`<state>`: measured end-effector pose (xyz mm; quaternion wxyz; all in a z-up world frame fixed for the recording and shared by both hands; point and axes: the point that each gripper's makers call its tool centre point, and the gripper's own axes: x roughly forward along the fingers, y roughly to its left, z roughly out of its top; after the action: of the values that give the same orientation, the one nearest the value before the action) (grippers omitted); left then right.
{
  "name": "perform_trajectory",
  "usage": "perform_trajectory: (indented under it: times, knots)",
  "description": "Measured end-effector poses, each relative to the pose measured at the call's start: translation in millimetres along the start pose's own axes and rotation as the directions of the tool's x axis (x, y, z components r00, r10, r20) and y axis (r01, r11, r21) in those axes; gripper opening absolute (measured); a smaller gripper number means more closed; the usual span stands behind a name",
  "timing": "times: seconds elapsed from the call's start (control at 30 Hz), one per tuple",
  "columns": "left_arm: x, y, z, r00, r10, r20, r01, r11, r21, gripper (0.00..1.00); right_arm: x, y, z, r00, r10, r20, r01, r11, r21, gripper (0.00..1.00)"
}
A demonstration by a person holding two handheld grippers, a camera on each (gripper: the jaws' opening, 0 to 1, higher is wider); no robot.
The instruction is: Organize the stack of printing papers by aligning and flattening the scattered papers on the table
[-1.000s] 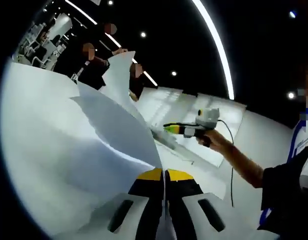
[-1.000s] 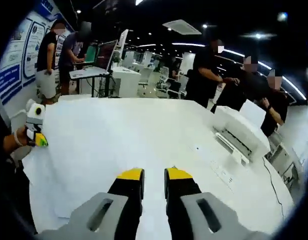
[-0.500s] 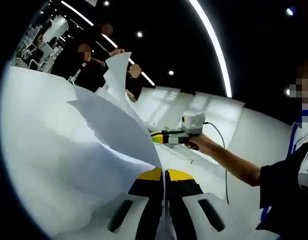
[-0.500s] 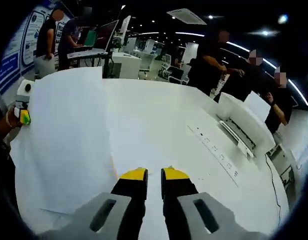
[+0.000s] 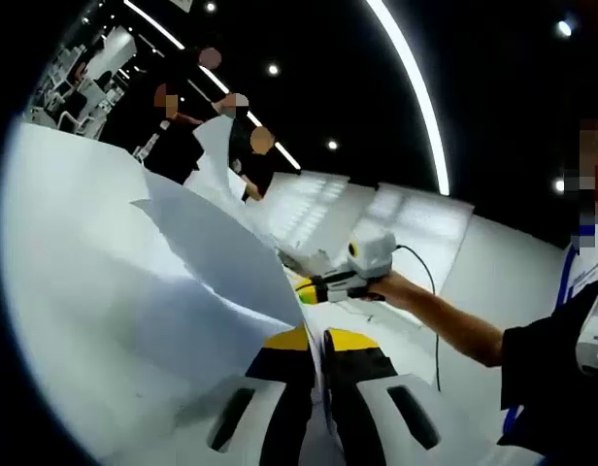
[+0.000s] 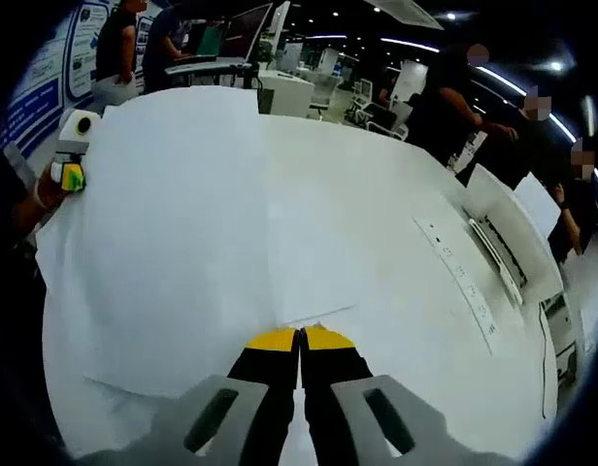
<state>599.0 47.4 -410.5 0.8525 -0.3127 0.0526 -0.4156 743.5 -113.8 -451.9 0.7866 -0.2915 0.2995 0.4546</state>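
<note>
Papers (image 6: 173, 223) pinched in both clamped grippers (image 5: 315, 335) (image 6: 300, 335), their lower edges hidden behind the jaws.

Papers (image 6: 182, 223) plain white, unprinted; table (image 6: 377, 184) white as well. Left gripper (image 5: 316, 342) and right gripper (image 6: 299, 340): yellow tips on black jaws, pale grey bodies. Printer (image 6: 513, 243) white with a row of small dark marks. Wall poster (image 6: 51, 73) blue and white. Bystanders (image 6: 454, 107) in black tops.

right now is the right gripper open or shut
Shut: in the right gripper view the right gripper has its yellow tips together over the papers.
</note>
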Motion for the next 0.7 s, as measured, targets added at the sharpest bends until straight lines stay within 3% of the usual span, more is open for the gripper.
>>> perform_trajectory:
  times: [0.23,0.3,0.37,0.43,0.53,0.7]
  knots:
    - [-0.4,-0.5,-1.3,1.000,0.005,-0.004,-0.005,1.000,-0.001,0.12,-3.7,6.8,-2.1,0.999,0.041,0.006,-0.041,0.998,0.043,0.00]
    - [-0.4,-0.3,-1.2,1.000,0.009,-0.004,-0.009,1.000,-0.005,0.14,-4.9,17.1,-1.5,0.995,0.097,0.017,-0.098,0.991,0.093,0.00]
    - [-0.5,-0.5,-1.3,1.000,0.008,-0.004,-0.008,1.000,-0.009,0.14,-5.0,14.0,-2.3,0.997,0.079,0.011,-0.079,0.995,0.066,0.00]
    - [0.0,-0.9,-1.8,1.000,0.008,-0.005,-0.008,1.000,-0.008,0.14,-3.1,-4.7,-1.0,1.000,-0.002,0.019,0.002,1.000,-0.025,0.00]
    - [0.9,-1.2,-2.3,1.000,0.006,-0.010,-0.006,1.000,-0.007,0.14,2.3,-29.4,-1.6,0.998,-0.070,0.004,0.070,0.995,0.067,0.00]
    - [0.4,-3.0,-0.7,1.000,-0.006,-0.002,0.006,1.000,-0.010,0.14,24.8,-22.7,-8.0,0.998,0.012,-0.066,-0.006,0.995,0.100,0.00]
